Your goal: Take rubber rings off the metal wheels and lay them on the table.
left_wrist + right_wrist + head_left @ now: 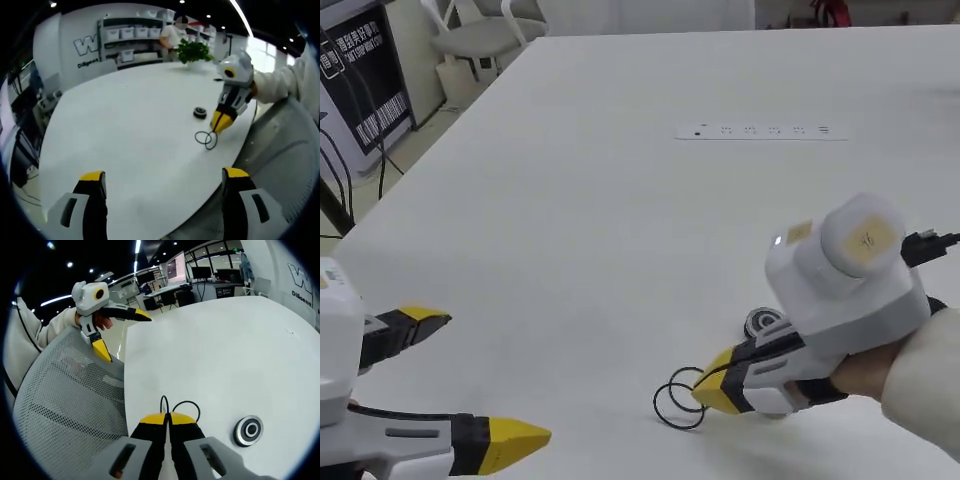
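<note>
While the left claw (495, 377) hangs over the near left edge of the white surface (620, 200), its two yellow-tipped jaws stand spread wide with nothing between them. To the right of it, near the front edge, thin black rubber rings (680, 400) lie on the surface as overlapping loops. The right claw (705, 395) comes in from the right with its tips down at those loops. In the right gripper view its jaws are pressed together and pinch a strand of the rings, which rises between the tips while another loop curls off to one side. A hand in a pale sleeve grips this tool. Just beyond and to the right of the tips, a small round metal wheel (763, 322) with a dark rim lies flat on the surface, apart from the loops. Farther back, a white power strip (760, 131) lies flush in the surface. In the left gripper view, pale bins (131, 34) line a shelf unit against the far wall; what they hold cannot be made out.
</note>
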{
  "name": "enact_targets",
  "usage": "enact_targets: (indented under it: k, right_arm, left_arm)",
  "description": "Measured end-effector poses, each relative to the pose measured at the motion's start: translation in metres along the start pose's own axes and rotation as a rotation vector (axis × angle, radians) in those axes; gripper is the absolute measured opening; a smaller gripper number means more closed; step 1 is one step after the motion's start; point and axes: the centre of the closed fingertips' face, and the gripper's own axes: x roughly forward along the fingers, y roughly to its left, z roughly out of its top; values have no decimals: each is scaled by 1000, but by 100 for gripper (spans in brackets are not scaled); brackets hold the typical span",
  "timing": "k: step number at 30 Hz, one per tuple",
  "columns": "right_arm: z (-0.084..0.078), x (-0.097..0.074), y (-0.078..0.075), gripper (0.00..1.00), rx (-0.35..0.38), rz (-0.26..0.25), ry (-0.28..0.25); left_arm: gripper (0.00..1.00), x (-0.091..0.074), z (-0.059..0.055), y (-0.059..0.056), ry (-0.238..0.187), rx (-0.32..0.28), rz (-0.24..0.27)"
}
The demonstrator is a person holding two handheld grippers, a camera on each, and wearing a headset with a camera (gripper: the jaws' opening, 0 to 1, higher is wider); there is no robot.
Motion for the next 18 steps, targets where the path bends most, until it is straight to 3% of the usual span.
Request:
enact_targets:
  k: [18]
  right_arm:
    - [-8, -1, -22, 0, 46, -96, 3]
  left_arm:
    - [96, -1, -1, 0, 7, 3, 6]
